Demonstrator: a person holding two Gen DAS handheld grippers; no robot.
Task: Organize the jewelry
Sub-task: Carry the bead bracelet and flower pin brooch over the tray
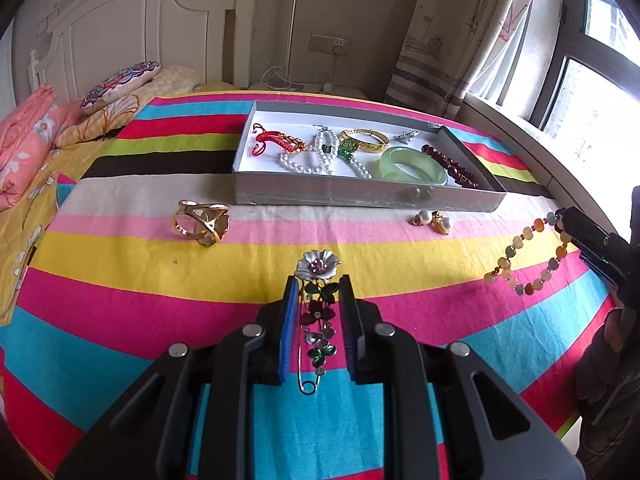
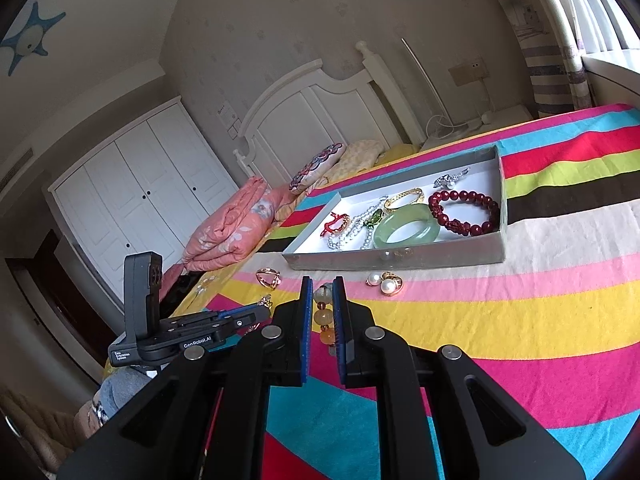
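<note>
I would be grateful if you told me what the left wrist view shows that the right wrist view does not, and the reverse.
Only the left wrist view shows the flower brooch lying between the left gripper fingers, and the multicoloured bead bracelet's whole loop. Only the right wrist view shows those beads between the right gripper fingers, plus the white wardrobe. Both show the grey tray holding the green bangle, the gold ring and the pearl earrings on the striped blanket.
</note>
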